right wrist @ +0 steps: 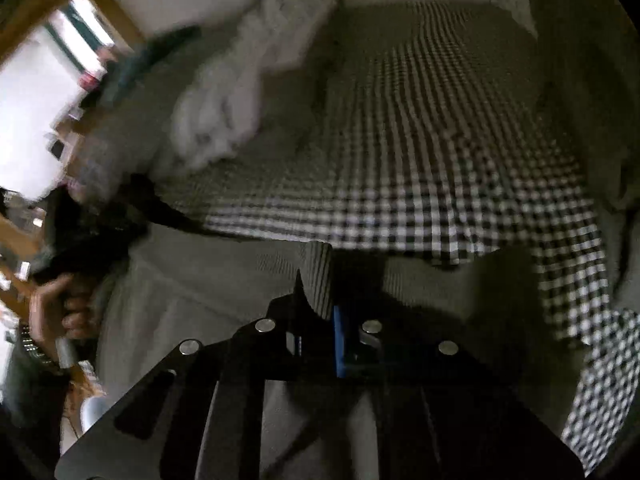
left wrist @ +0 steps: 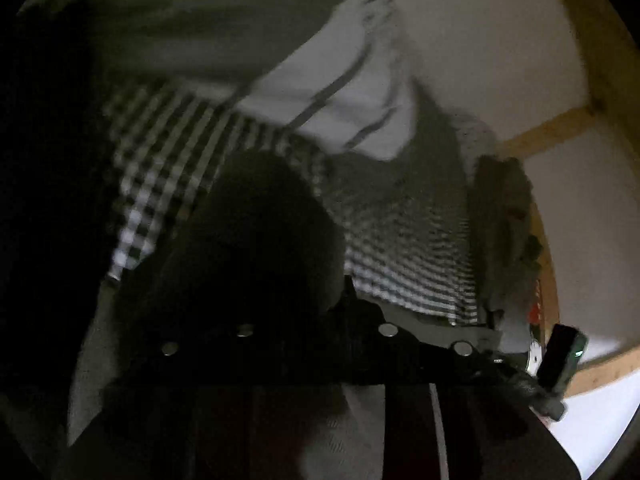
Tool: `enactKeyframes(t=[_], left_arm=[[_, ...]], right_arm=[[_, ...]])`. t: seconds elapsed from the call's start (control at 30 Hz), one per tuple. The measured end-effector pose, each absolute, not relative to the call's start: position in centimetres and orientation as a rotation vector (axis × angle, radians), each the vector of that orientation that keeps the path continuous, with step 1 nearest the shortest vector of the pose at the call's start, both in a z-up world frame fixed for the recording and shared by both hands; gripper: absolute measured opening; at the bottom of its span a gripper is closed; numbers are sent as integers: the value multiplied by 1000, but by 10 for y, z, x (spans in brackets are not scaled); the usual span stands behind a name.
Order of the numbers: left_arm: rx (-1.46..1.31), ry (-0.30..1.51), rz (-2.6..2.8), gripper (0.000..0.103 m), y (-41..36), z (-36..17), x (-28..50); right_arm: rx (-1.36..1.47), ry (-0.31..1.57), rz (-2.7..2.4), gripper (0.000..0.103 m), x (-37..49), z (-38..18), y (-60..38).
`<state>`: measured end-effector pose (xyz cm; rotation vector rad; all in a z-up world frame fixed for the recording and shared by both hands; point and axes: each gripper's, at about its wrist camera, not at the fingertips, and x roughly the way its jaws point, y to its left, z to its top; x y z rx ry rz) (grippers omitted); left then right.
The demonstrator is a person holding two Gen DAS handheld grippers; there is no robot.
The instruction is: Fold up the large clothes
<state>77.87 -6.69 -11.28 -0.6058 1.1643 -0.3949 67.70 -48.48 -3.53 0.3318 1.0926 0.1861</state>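
Note:
A black-and-white checked cloth lies spread on a grey-covered bed. My right gripper points down at its near hem. Its ribbed grey finger and the dark one beside it stand close together, pinching the hem. In the left wrist view the same checked cloth runs across the middle. My left gripper is over its near edge, but its fingers are lost in shadow and blur. A dark rounded mass hides the tips, so its grip cannot be read.
A white crumpled cloth lies at the far left of the bed, and a white striped cloth sits beyond the checked one. A wooden frame borders the bed. A person's hand holds a dark handle at the left.

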Motion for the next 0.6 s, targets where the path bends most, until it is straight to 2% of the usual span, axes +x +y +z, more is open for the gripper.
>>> enactKeyframes(t=[0.03, 0.07, 0.1, 0.13, 0.17, 0.2, 0.3, 0.33, 0.4, 0.47, 0.6], left_arm=[[-637, 1201, -409, 35, -65, -121, 784], [-661, 1206, -437, 49, -62, -122, 785], [-677, 1197, -483, 61, -60, -118, 785], [-667, 1178, -526, 89, -57, -105, 780], [-641, 1166, -539, 97, -56, -95, 779], [-598, 1148, -540, 97, -53, -79, 777], [-529, 1014, -554, 97, -30, -26, 765], [-500, 970, -543, 97, -22, -8, 755], [-455, 978, -564, 97, -20, -1, 736], [-368, 1086, -572, 97, -31, -22, 712], [-174, 1219, -493, 97, -56, -92, 672]], right_arm=[[350, 1101, 177, 28, 681, -42, -486], [371, 1087, 144, 52, 682, -44, -493], [397, 1058, 126, 61, 681, -42, -499], [439, 1017, 127, 74, 678, -36, -508], [491, 958, 137, 87, 671, -22, -521], [505, 914, 123, 91, 664, -9, -531], [435, 862, 78, 95, 641, 32, -553], [357, 882, 43, 100, 631, 44, -556], [150, 984, -33, 100, 615, 47, -554], [-49, 1124, -100, 100, 596, 27, -557], [80, 1313, -8, 98, 570, -27, -578]])
